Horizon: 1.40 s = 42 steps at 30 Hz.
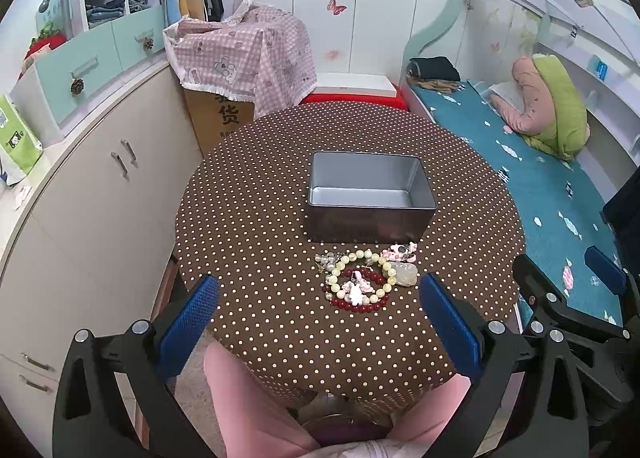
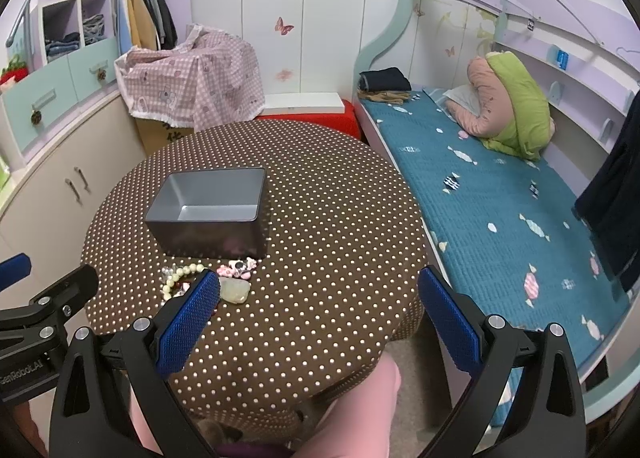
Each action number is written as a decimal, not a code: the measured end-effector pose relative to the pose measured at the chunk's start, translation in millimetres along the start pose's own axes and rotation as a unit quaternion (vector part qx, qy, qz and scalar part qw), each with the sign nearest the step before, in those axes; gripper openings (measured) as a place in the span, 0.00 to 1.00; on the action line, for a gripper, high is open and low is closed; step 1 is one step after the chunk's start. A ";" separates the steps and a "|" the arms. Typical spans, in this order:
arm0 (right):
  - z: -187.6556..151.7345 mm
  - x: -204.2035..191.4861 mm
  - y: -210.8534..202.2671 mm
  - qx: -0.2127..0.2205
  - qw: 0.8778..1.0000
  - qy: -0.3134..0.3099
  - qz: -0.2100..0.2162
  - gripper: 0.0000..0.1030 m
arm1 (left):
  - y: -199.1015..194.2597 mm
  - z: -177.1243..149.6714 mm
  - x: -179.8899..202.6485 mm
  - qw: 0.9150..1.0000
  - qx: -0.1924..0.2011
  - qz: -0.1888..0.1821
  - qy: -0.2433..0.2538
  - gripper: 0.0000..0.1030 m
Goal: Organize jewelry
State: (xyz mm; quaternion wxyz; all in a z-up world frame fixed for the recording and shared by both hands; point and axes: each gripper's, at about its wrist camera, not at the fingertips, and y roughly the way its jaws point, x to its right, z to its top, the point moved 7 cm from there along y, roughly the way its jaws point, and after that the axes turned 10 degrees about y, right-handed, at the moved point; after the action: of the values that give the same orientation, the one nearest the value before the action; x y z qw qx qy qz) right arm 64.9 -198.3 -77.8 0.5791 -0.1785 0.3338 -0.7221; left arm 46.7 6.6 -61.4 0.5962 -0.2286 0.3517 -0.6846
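Before tin (image 1: 370, 198): jewelry pile (image 1: 362, 278) | bed (image 2: 500, 186) right | grippers apart

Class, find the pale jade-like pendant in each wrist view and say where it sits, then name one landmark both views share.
Left wrist view: the pale pendant lies right of centre, at the right edge of the bracelet pile, in front of the grey tin.
Right wrist view: the pale pendant lies left of centre, just right of the right hand-held gripper's left finger pad.
Shared landmark: the grey tin on the dotted tablecloth.
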 end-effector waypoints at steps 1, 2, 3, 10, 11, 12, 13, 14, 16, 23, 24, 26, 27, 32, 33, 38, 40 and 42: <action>-0.1 0.3 0.1 0.000 1.000 0.000 0.000 0.94 | -0.1 0.7 0.6 1.000 0.000 -0.001 0.000 0.93; -0.2 0.6 0.1 0.001 1.000 0.000 0.000 0.94 | 0.0 0.6 1.0 1.000 0.000 0.000 0.000 0.93; -0.4 1.1 0.1 0.001 1.000 0.000 0.000 0.94 | 0.3 0.5 0.3 1.000 0.001 -0.001 0.000 0.93; -3.1 4.7 1.6 0.001 1.000 0.001 0.000 0.94 | -0.3 1.9 2.2 1.000 0.001 0.001 0.001 0.93; -3.7 5.4 2.0 0.001 1.000 0.001 -0.001 0.94 | -0.3 1.8 2.4 1.000 0.001 0.001 0.001 0.93; -4.4 6.2 2.4 0.000 1.000 0.001 -0.001 0.94 | -0.3 1.6 2.5 1.000 0.001 0.001 0.001 0.93; -5.1 6.9 2.9 0.000 1.000 0.001 -0.001 0.94 | -0.3 1.6 2.3 1.000 0.001 0.002 0.001 0.93; -5.9 7.8 3.3 -0.001 1.000 0.001 -0.001 0.94 | -0.3 1.7 2.4 1.000 0.001 0.001 0.001 0.93; 2.2 0.5 0.3 -0.002 1.000 0.000 -0.001 0.94 | -0.6 2.0 2.2 1.000 0.001 0.002 0.002 0.93; 2.3 0.8 0.5 -0.002 1.000 0.000 0.000 0.94 | -0.8 1.9 2.0 1.000 0.001 0.003 0.002 0.93; 2.3 0.5 0.2 -0.002 1.000 0.000 0.000 0.94 | -0.9 2.2 1.9 1.000 0.001 0.004 0.002 0.93; 2.3 0.6 0.3 -0.001 1.000 0.000 -0.001 0.94 | -0.9 2.7 1.9 1.000 0.001 0.003 0.002 0.93; 2.5 0.4 0.2 -0.001 1.000 0.000 -0.001 0.94 | -1.0 2.9 2.3 1.000 0.000 0.003 0.002 0.93; 2.6 0.7 0.2 -0.002 1.000 0.000 -0.001 0.94 | -1.1 3.4 1.9 1.000 0.000 0.002 0.002 0.93; 2.6 0.8 0.2 -0.001 1.000 0.000 0.000 0.94 | -1.1 3.3 1.8 1.000 0.000 0.002 0.002 0.93; 2.4 1.7 0.5 -0.003 1.000 -0.001 -0.002 0.94 | -1.2 2.6 2.4 1.000 0.000 0.002 0.002 0.93; 2.0 1.9 0.9 -0.003 1.000 -0.001 -0.002 0.94 | -1.9 2.3 1.8 1.000 -0.001 0.001 0.002 0.93; 2.1 2.0 0.9 -0.003 1.000 -0.001 -0.002 0.94 | -2.1 2.7 1.8 1.000 0.000 0.002 0.002 0.93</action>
State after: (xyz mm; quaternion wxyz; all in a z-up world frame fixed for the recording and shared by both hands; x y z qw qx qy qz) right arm 66.4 -200.8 -77.2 0.5775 -0.1813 0.3351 -0.7221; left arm 47.0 4.4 -58.3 0.5970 -0.2265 0.3538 -0.6835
